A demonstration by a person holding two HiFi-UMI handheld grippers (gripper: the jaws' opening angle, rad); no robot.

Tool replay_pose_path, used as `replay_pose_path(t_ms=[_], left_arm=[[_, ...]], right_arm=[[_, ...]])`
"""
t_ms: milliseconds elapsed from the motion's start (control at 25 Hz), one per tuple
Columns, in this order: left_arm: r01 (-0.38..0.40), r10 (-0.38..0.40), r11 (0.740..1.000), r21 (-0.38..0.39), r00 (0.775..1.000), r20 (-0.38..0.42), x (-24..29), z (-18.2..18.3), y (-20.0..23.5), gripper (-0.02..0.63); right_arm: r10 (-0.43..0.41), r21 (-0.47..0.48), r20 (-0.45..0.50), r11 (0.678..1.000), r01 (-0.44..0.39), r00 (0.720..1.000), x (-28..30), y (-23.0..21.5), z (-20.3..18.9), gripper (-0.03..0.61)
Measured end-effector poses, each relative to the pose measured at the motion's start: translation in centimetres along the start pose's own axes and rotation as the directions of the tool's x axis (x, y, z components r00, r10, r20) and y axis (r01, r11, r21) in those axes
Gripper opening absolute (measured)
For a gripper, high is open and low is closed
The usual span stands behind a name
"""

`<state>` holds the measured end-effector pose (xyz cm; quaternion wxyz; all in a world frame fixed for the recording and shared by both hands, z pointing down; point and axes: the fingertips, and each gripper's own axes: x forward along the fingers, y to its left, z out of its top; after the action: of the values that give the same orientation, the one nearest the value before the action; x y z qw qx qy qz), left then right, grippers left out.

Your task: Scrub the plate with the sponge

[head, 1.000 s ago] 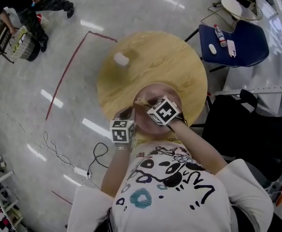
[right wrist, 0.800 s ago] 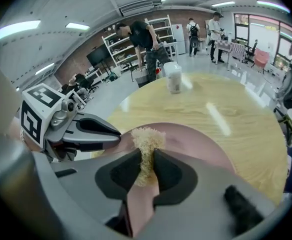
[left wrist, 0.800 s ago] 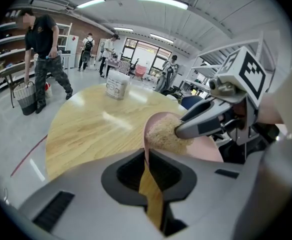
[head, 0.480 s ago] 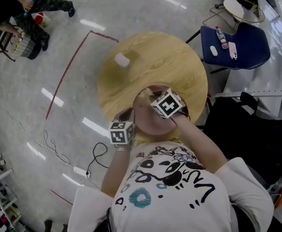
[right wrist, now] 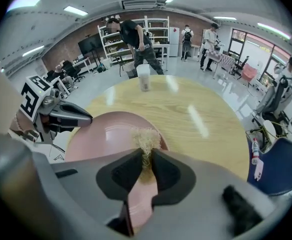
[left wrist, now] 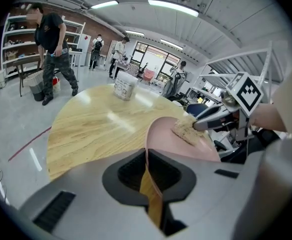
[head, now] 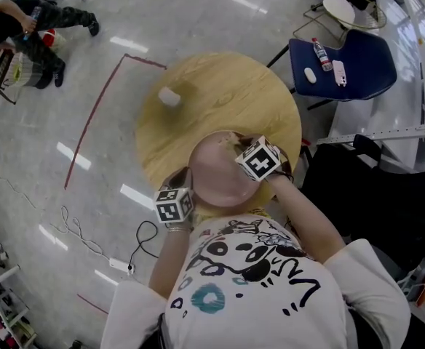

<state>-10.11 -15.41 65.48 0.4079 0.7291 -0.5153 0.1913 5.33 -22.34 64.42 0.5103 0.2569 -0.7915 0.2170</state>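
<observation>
Seen from above: a round pale-wood table [head: 220, 93] w/ a round pink plate [head: 212, 177] held tilted over the table's near edge, the side closest to the person. Left gripper [left wrist: 148, 176], at the table's near-left rim, has its jaws clamped narrow on the plate's rim. Right gripper [right wrist: 146, 166], over the table's near-right side, pinches a tan fibrous sponge [right wrist: 145, 138] btwn jaws that have just been closing tighter, sponge against the plate's face; a white cup [head: 169, 97] stands on the table's far-left part, well apart from the plate.
</observation>
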Motion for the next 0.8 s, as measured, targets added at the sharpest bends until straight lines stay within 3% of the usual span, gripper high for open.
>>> replay_pose_path(t_ms=[320, 800], left_arm=[[-0.014, 0.014, 1.0, -0.005, 1.0, 0.016, 0.6, 0.3, -0.2, 0.025], [-0.032, 0.032, 0.999, -0.005, 0.999, 0.027, 0.9, 0.6, -0.5, 0.025]], right_arm=[[0.007, 0.02, -0.006, 1.0, -0.007, 1.0, -1.7, -0.2, -4.2, 0.069], [0.108, -0.009, -0.059, 0.994, -0.108, 0.992, -3.4, 5.1, -9.0, 0.069]])
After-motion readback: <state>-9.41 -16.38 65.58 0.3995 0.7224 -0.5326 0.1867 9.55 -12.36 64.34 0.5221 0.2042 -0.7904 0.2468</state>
